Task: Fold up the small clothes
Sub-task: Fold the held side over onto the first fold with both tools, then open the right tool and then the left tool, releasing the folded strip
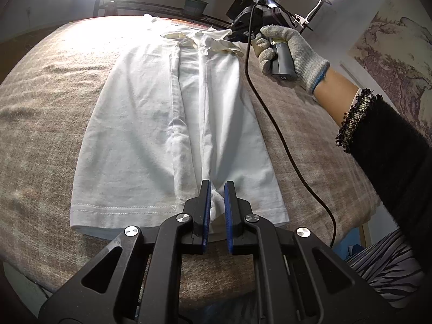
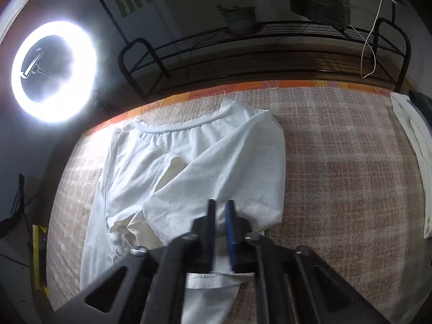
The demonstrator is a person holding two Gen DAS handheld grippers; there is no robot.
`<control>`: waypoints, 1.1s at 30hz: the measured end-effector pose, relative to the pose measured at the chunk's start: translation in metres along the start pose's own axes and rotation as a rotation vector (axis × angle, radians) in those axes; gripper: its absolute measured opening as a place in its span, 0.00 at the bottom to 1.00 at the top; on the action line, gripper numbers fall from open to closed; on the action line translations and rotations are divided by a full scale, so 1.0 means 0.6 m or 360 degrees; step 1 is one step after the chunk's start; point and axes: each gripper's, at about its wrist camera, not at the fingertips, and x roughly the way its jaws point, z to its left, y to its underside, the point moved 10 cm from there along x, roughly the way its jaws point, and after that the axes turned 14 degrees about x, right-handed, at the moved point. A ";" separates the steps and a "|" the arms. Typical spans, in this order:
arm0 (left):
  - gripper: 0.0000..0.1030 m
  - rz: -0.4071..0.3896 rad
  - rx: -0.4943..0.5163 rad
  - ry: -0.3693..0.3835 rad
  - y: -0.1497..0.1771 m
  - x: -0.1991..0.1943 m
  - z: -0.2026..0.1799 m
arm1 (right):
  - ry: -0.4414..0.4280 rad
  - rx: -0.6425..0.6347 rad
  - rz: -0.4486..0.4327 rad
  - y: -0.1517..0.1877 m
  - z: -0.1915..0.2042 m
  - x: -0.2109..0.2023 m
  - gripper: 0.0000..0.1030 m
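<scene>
A white T-shirt [image 1: 167, 124] lies lengthwise on the beige blanket, sides folded in, hem near me. My left gripper [image 1: 217, 186] sits at the hem's middle with its blue pads pinching a small bunch of white cloth. The right gripper [image 1: 237, 31], held by a gloved hand [image 1: 289, 51], is at the shirt's far collar end. In the right wrist view the shirt [image 2: 216, 162] shows its neckline far and a sleeve folded across; my right gripper [image 2: 220, 205] has its pads nearly together on the sleeve cloth.
The beige blanket [image 1: 46, 124] covers the table. A black cable [image 1: 272, 124] hangs from the right gripper over the blanket's right side. A ring light [image 2: 54, 73], a black wire rack [image 2: 264, 51] with a potted plant and another folded white cloth [image 2: 415, 156] stand beyond.
</scene>
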 end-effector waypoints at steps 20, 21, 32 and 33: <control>0.07 -0.0013 -0.0040 0.0013 -0.001 -0.007 0.014 | 0.0016 -0.0064 -0.0044 -0.013 0.003 -0.017 0.00; 0.07 -0.0014 -0.0049 0.0019 -0.002 -0.008 0.015 | -0.0044 -0.0026 -0.0057 -0.023 0.006 -0.029 0.00; 0.07 -0.0016 -0.0104 0.0041 -0.016 0.000 0.027 | -0.0490 0.0232 0.0025 -0.083 0.110 -0.006 0.00; 0.07 -0.0017 -0.0113 0.0039 -0.017 0.001 0.031 | -0.0515 0.0270 0.0039 -0.086 0.117 0.008 0.00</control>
